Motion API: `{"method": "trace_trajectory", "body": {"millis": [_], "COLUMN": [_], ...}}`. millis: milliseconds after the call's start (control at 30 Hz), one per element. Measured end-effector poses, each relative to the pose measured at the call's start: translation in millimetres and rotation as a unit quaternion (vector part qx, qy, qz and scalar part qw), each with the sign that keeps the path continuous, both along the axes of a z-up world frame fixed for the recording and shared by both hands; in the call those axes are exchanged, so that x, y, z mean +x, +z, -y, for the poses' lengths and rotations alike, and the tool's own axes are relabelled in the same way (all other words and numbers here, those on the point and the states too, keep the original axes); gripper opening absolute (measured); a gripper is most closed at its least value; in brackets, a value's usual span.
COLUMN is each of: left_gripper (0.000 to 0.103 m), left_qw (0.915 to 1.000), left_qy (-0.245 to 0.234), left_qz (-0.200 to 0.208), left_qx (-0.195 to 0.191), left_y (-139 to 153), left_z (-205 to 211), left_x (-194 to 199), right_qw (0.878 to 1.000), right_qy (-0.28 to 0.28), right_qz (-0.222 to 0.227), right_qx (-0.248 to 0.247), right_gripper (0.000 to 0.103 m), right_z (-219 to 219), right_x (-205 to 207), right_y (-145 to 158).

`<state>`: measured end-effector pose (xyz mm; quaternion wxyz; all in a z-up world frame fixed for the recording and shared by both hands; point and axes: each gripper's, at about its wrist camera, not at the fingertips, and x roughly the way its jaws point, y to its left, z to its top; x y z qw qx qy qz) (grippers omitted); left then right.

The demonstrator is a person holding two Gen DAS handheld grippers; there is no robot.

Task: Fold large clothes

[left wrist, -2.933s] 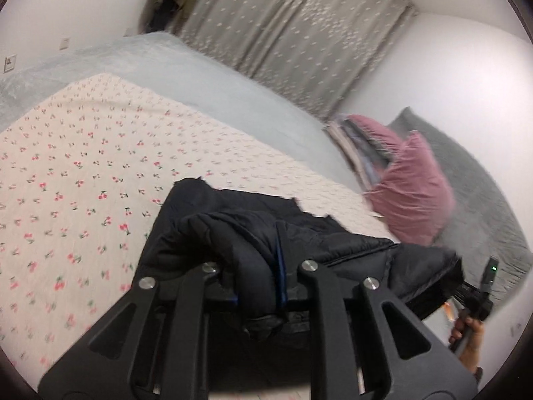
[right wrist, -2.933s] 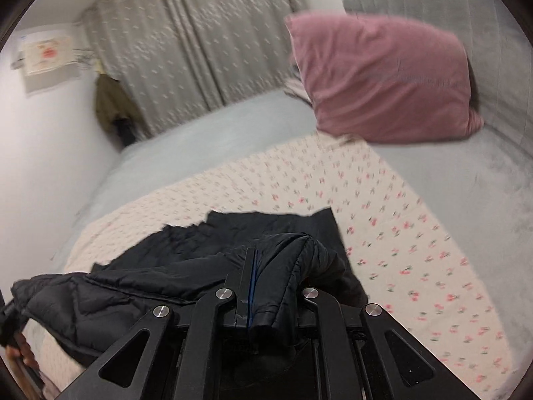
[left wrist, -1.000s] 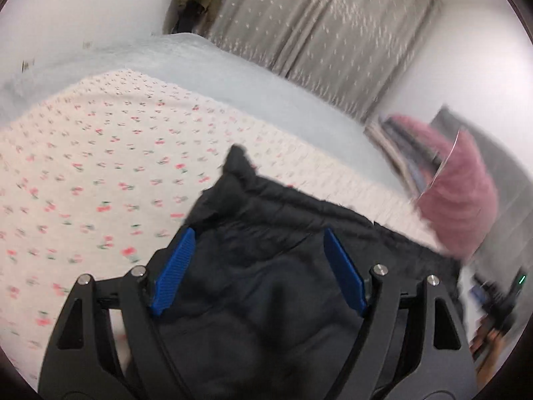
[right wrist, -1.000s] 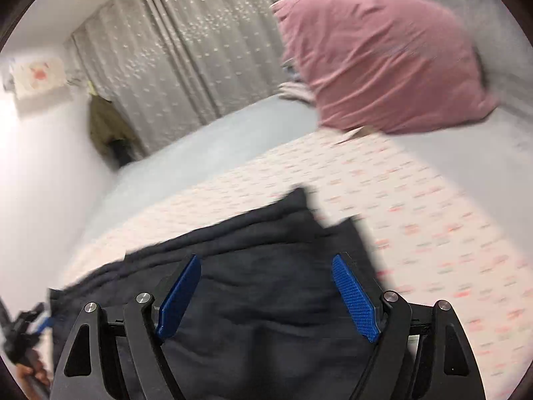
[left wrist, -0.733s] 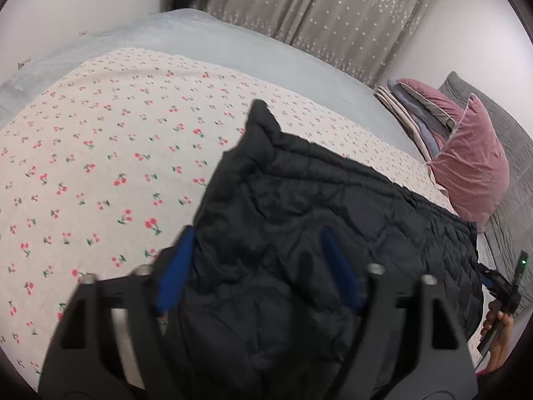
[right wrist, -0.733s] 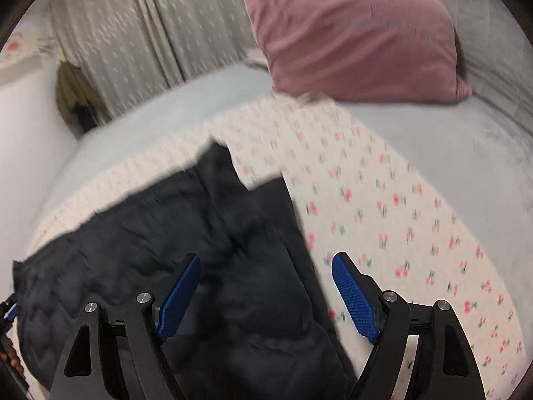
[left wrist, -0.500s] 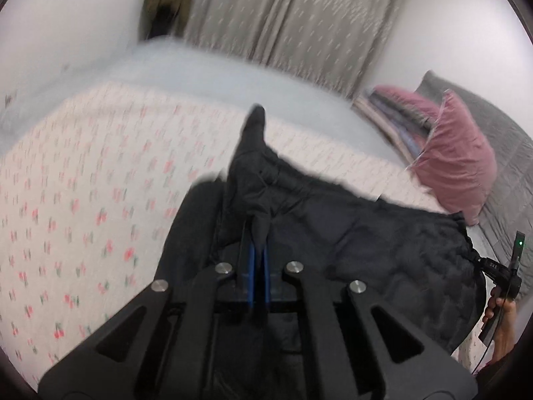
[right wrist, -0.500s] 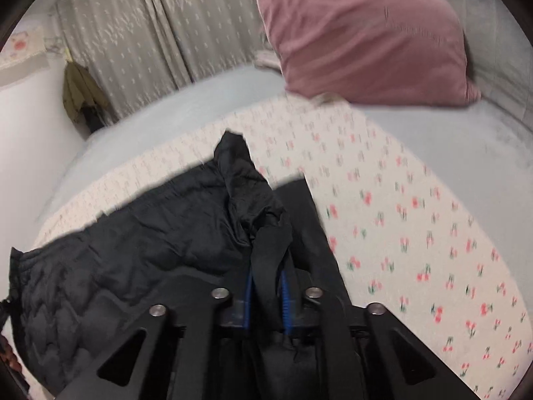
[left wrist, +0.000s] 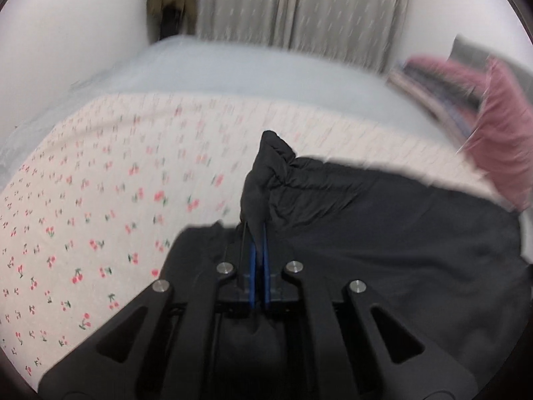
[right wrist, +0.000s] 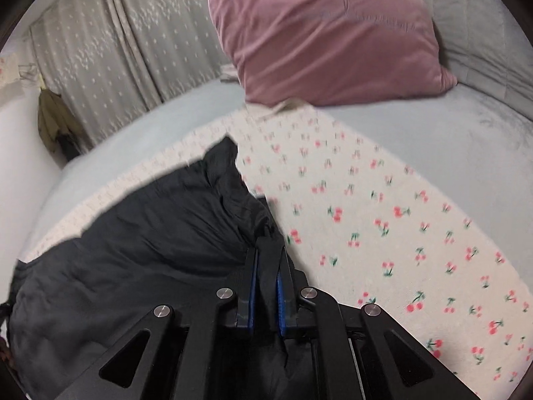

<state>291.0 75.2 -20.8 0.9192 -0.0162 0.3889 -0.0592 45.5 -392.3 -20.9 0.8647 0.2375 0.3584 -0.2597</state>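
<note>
- Left gripper (left wrist: pixel 258 250) is clamped on a pinched-up corner of the black quilted jacket (left wrist: pixel 383 233), its blue pads (left wrist: pixel 253 266) nearly together.
- Right gripper (right wrist: pixel 266 266) likewise grips a fold of the jacket's opposite corner.
- Jacket lies spread across the cherry-print sheet (right wrist: pixel 383 226) on the bed.
- Pink pillow (right wrist: pixel 326 33) sits beyond the sheet, against the grey headboard (right wrist: pixel 476 16).

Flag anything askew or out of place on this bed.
Nothing stands out. The black jacket lies bunched on the cherry-print sheet only because both grippers pinch its edge; the pink pillow leans against the headboard.
</note>
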Motion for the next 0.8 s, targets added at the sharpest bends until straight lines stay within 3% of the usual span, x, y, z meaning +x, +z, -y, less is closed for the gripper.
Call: {"method": "trace_trajectory", "body": {"millis": [100,133,200,233,267,333,433,500,567,667,800], "left_gripper": [0.007,0.014,0.041,0.060,0.071,0.079,0.082,0.083,0.083,0.084,0.084], "left_qw": [0.9995,0.9989,0.9982,0.9975,0.9961,0.9916,0.9859,0.9851,0.9862,0.9909,0.9950], "left_qy": [0.004,0.004,-0.020,-0.037,-0.054,-0.095,-0.148,-0.156,-0.150,-0.116,-0.055], "left_qz": [0.006,0.013,0.030,0.046,0.064,0.086,0.077,0.063,0.037,0.030,0.024], "left_qx": [0.030,0.045,0.047,0.037,0.027,0.012,0.010,0.035,0.060,0.062,0.079], "left_y": [5.7,13.2,31.2,42.7,52.3,65.1,62.6,46.8,26.9,10.7,7.2], "left_z": [6.2,10.8,22.3,29.9,37.5,57.7,90.6,104.9,107.7,80.9,28.5], "left_x": [-4.9,-10.3,-25.1,-36.6,-47.3,-66.1,-77.9,-76.3,-68.6,-59.0,-47.9], "right_qw": [1.000,0.999,0.997,0.996,0.996,0.995,0.988,0.979,0.972,0.969,0.986], "right_qy": [-0.004,-0.008,-0.025,-0.026,-0.020,0.010,0.110,0.189,0.227,0.218,0.148], "right_qz": [-0.014,-0.017,-0.027,-0.026,-0.018,0.008,0.031,0.031,0.011,-0.035,-0.026], "right_qx": [-0.025,-0.037,-0.071,-0.080,-0.087,-0.097,-0.103,-0.076,-0.065,-0.114,-0.069], "right_gripper": [0.012,0.014,0.019,0.026,0.030,0.046,0.068,0.069,0.069,0.069,0.069], "right_z": [-6.0,-9.3,-23.9,-30.4,-41.6,-66.8,-128.8,-162.7,-177.5,-165.6,-95.9], "right_x": [0.7,0.1,-1.0,0.7,2.5,7.6,26.9,41.3,51.4,55.0,33.6], "right_y": [7.1,12.3,30.7,37.8,47.7,63.4,74.3,64.3,47.3,21.7,14.0]}}
